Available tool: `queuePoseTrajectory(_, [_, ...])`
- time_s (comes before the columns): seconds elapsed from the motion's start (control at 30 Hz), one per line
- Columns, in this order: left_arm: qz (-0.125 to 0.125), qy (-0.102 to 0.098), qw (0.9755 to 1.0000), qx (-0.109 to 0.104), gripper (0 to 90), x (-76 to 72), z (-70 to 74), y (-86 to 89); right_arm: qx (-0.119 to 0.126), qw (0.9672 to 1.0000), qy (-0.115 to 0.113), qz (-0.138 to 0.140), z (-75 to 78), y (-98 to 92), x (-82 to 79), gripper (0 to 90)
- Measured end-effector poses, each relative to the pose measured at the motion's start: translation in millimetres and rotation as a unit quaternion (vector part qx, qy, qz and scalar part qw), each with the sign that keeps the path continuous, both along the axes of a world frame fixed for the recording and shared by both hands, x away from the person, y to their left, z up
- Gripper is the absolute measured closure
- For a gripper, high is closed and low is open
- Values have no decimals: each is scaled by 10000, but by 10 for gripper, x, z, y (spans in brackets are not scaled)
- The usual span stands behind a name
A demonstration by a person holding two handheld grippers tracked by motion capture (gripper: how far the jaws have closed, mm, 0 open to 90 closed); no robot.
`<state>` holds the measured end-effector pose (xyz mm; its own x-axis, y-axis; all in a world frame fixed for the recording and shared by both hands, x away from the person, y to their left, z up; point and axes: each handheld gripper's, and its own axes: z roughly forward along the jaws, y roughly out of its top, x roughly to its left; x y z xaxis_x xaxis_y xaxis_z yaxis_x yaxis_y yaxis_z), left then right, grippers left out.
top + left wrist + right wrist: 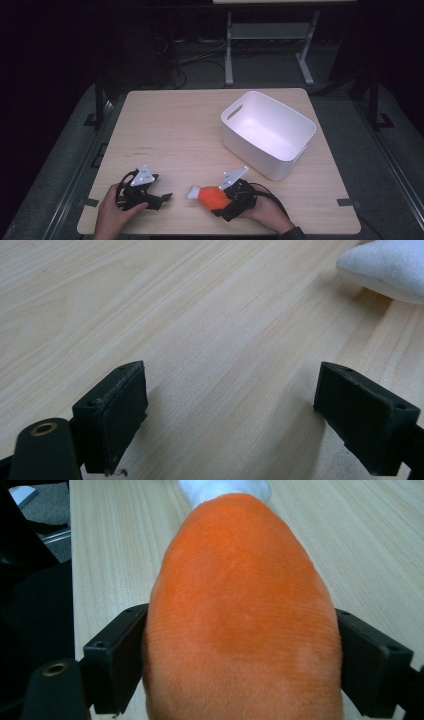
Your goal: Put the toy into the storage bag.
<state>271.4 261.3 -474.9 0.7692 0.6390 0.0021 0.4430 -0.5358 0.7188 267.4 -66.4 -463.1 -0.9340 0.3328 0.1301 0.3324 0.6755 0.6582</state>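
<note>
Darkness swallows the floor and the metal frame legs (229, 50) beyond the light wooden table (175, 125), and both hands are cut off at the bottom edge. Near the front edge, the right gripper (240, 645) clamps a soft orange plush toy with a white tip (207, 195); its fuzzy body bulges between the jaws. The left gripper (230, 415) rests beside it, jaws wide apart, empty. A white plastic tub with handle slots (267, 132) stands behind, to the right.

Right gripper (227, 197) clasps orange plush toy (212, 196) near white bin (268, 133).
</note>
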Motion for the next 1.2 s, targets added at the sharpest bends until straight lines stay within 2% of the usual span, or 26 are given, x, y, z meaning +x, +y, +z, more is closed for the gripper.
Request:
queuePoseTrajectory(0.53, [0, 0, 10000, 0, 129, 0, 0, 0, 117, 9999, 5, -100, 93, -59, -7, 165])
queuePoseTrajectory(1.2, [2, 1, 10000, -1, 129, 0, 0, 0, 339, 9988, -170, -296, 391, -234, -16, 165])
